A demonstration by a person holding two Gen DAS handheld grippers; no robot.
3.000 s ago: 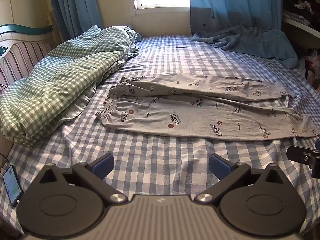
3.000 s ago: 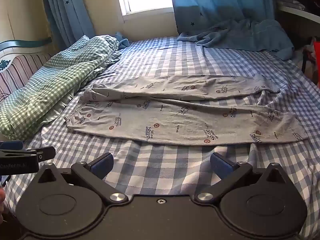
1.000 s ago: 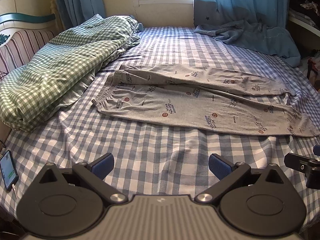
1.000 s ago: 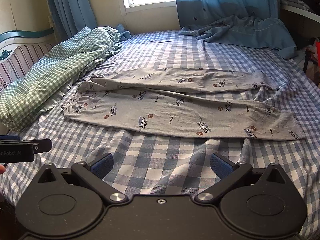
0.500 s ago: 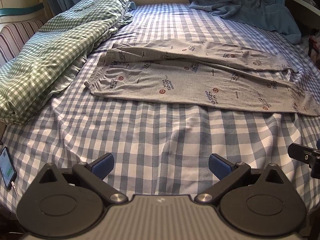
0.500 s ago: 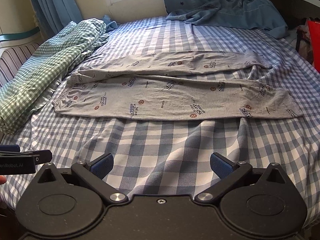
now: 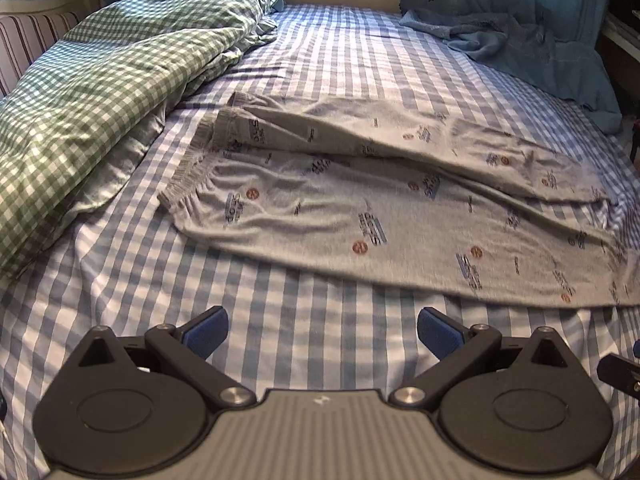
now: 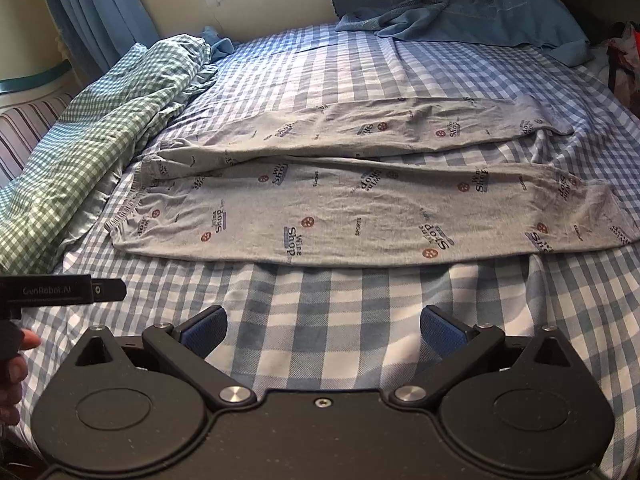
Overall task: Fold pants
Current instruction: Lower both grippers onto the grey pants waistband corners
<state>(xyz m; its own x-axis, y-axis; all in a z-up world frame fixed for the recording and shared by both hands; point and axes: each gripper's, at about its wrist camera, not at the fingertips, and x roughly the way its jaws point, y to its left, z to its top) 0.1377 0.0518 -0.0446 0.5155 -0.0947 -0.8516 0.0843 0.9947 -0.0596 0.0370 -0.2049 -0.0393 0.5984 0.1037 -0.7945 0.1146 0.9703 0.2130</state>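
Grey printed pants (image 7: 360, 208) (image 8: 360, 200) lie spread flat across the blue-checked bed, waistband to the left, both legs running right and lying side by side. My left gripper (image 7: 322, 330) hovers open over the bare sheet just short of the pants' near edge, nothing between its blue pads (image 7: 208, 330). My right gripper (image 8: 323, 330) is open too, over the sheet below the near leg, empty. The left tool's side (image 8: 60, 290) shows at the left edge of the right wrist view, held by a hand (image 8: 14, 364).
A rumpled green-checked duvet (image 7: 92, 92) (image 8: 92, 140) is piled along the left of the bed. A blue blanket (image 7: 520, 48) (image 8: 472, 12) lies at the far right under blue curtains. A striped headboard (image 8: 24, 132) stands at the left.
Both grippers have moved forward and tipped down toward the bed, so the pants sit closer and larger in both views. Both stay open and empty. The pants have not moved.
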